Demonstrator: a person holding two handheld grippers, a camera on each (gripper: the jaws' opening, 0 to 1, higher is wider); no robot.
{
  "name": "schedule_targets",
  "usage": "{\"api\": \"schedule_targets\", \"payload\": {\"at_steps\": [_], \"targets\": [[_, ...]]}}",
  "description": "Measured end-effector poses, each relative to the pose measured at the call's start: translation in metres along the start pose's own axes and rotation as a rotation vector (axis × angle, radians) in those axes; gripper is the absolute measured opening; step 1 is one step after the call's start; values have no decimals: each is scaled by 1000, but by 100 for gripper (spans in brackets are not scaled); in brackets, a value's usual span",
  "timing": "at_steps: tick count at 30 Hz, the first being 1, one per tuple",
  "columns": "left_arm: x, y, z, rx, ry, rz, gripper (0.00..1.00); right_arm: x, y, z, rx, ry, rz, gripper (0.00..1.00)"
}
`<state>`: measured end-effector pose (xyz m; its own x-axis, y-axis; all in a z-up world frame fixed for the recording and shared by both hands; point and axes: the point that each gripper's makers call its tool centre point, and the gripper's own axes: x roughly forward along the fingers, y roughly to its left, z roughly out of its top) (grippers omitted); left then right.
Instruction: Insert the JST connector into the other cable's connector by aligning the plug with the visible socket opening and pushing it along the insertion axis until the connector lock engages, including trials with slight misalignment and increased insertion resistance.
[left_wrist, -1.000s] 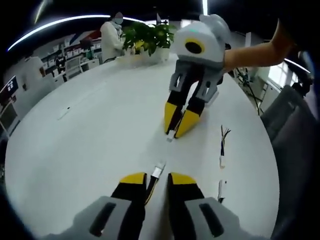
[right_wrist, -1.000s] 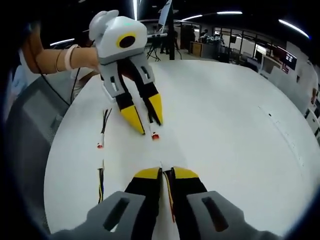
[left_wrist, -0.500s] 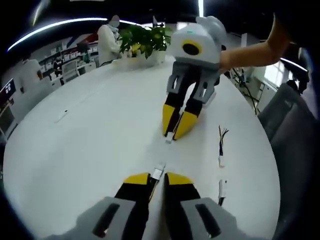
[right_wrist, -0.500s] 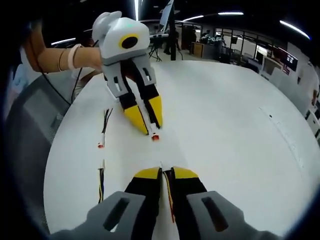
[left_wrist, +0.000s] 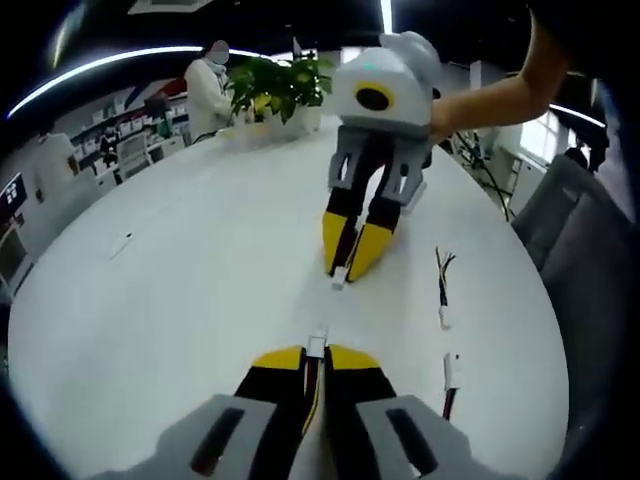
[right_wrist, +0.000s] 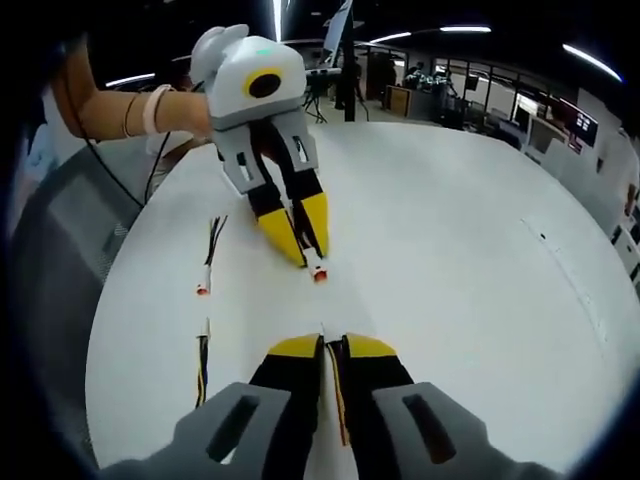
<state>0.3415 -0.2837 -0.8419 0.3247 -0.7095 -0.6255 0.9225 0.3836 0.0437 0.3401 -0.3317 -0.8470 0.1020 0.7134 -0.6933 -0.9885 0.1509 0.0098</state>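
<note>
We see a broad white table (left_wrist: 180, 290) under both grippers, and we place everything else against it. At its far edge in the left gripper view stands a potted plant (left_wrist: 275, 85), with a person (left_wrist: 208, 80) just behind that edge.

Over the table's middle the two grippers face each other tip to tip. Our left gripper (left_wrist: 315, 357) has its jaws pressed together on a cable whose white connector (left_wrist: 317, 346) sticks out past the tips, just above the table top; in the right gripper view the same left gripper (right_wrist: 308, 245) carries that connector (right_wrist: 318, 272), which shows red and white at its end. Our right gripper (right_wrist: 328, 346) is likewise pinched on its own cable, with a small plug (right_wrist: 322, 330) barely showing at the tips; from the left gripper view we see it (left_wrist: 350, 255) with the plug (left_wrist: 340, 279) near the table surface. The two connector ends are apart, not touching.

Toward the table's side lie two spare cables (left_wrist: 442, 290), (left_wrist: 450, 375).
</note>
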Motion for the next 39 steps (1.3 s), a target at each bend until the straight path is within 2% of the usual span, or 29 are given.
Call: {"api": "schedule_targets", "payload": {"at_steps": [11,17,20,24,33,39], "targets": [[-1,-1,1,10,-27,-11,0,1,2,0,-4,-1,4,4],[-2,-2,0,11,-16,-11,0,0,4,0,-22,12,2,4],[-5,0,-1,28,10,12,0,0,6,-1,-35,18,9,4],[-6,-1,1,20,-2,8,0,-1,7,1,-40,13,13,4],[-10,-6,14,48,-31,-1,0,-7,8,19,-42,-45,10,4],[-9,-12,14,60,-28,-17,0,-9,11,29,-47,-77,12,4]]}}
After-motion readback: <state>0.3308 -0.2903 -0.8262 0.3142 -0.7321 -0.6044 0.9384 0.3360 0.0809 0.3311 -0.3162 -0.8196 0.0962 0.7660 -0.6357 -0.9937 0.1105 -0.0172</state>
